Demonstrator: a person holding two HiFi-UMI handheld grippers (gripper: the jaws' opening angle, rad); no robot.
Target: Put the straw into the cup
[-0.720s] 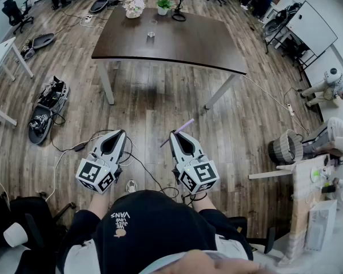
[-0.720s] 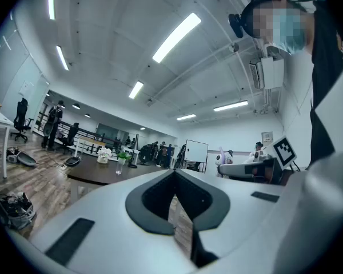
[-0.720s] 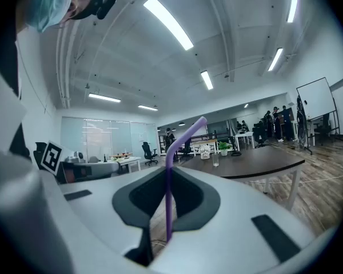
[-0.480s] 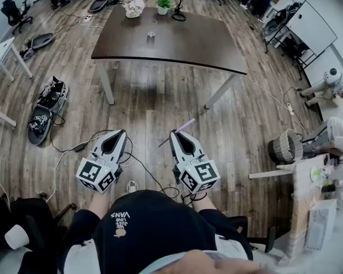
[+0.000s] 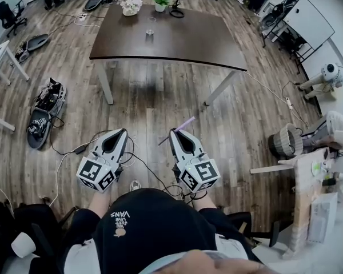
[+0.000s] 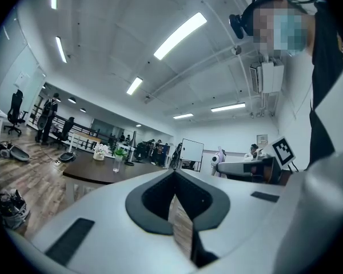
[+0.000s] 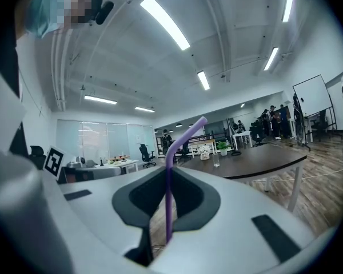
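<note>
While held level, right hand-held gripper (image 5: 175, 132) pinches purple straw (image 5: 186, 123); left hand-held gripper (image 5: 122, 132) closed, empty.

The left gripper (image 5: 120, 133) and right gripper (image 5: 175, 133) pointed level, side by side before the torso. The right pinched the straw (image 5: 184, 124); the left seemed closed and empty.

Straw (image 7: 168, 181): purple, flexible type, with the short upper section bent over toward the right. It stands upright, its lower shaft clamped between the closed jaws of the right tool (image 5: 174, 132), held above the wooden floor on the near side of the table (image 5: 188, 41) and well apart from it. Cup (image 5: 150, 32): small, clear, upright, standing alone on the dark table top toward its far edge, left of centre.
</note>
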